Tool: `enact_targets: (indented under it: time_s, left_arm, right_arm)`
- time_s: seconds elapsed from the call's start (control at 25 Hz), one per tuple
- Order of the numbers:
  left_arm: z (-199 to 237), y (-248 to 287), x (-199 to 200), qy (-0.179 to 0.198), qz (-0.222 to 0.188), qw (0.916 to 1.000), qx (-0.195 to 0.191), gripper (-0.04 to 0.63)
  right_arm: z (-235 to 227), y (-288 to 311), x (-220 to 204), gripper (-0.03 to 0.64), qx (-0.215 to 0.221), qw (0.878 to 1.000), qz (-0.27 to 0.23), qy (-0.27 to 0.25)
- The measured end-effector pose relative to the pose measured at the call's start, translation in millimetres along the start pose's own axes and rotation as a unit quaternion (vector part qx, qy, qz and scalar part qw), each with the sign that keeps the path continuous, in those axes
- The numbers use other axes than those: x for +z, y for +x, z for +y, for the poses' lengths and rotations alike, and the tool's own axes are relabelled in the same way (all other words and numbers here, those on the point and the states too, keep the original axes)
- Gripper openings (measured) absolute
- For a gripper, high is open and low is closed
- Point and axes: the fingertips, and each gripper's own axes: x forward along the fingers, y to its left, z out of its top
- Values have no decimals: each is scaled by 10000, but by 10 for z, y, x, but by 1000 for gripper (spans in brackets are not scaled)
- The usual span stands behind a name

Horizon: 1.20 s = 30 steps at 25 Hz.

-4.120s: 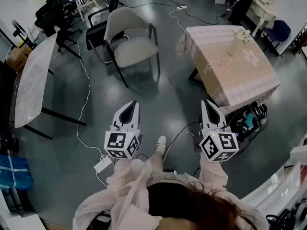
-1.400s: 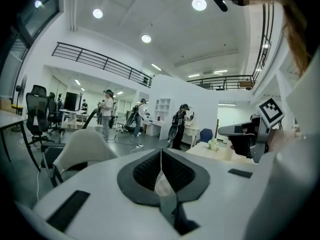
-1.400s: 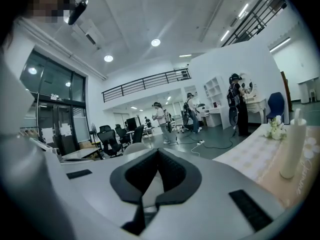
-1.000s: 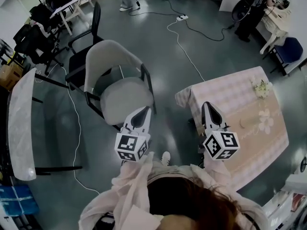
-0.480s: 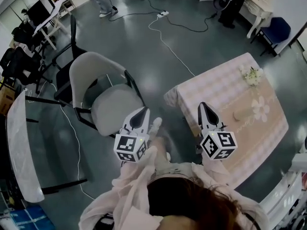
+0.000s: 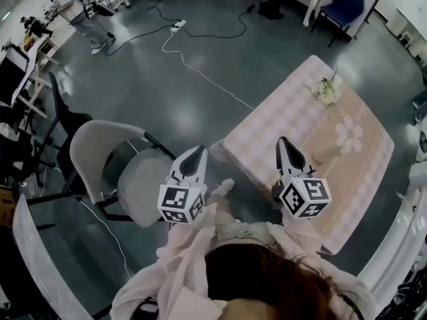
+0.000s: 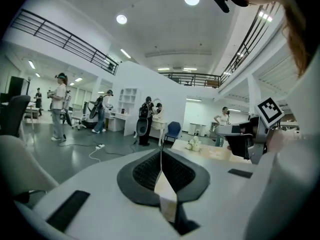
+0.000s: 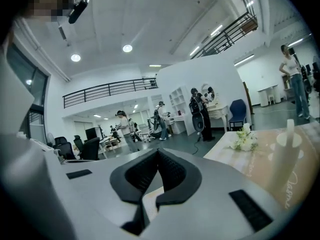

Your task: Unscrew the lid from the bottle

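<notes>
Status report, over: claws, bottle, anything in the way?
Left claw shut, empty. Right claw shut, empty. Bottle upright on table, lid on, untouched. Nothing blocking it; chair off left.

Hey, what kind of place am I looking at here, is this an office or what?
Likely a big open lab or workshop hall, not a home: a balcony railing runs above, power cables trail over the bare grey floor, and other people stand about farther off.
</notes>
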Motion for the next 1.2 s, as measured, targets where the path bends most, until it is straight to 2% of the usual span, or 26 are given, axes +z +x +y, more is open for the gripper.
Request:
enact_targets:
  time_s: [0.12,0.36,0.68,0.96,1.2]
  left_arm:
    - [28,401,152,171,65,9987,-479,32]
    - [70,1030,359,400,155,9921,-1180,32]
    - [-118,1723,416,632,345,9731,-2188,32]
    - [-415,2106,409,885,496,9448,-3116,32]
    - [-871,2210,301,1055,645,9145,-3852,32]
  right_arm:
    - [-208,124,120,14,-453,9989,-111,83]
    - [-501,282,229,14,-1180,9924,-270,215]
    - [-910,258,274,14,-2182,9734,-556,413]
    - [-1078,42,219,14,-3013,9487,-792,546]
    - [-1154,-343,96,14,-3615,9263,-826,666]
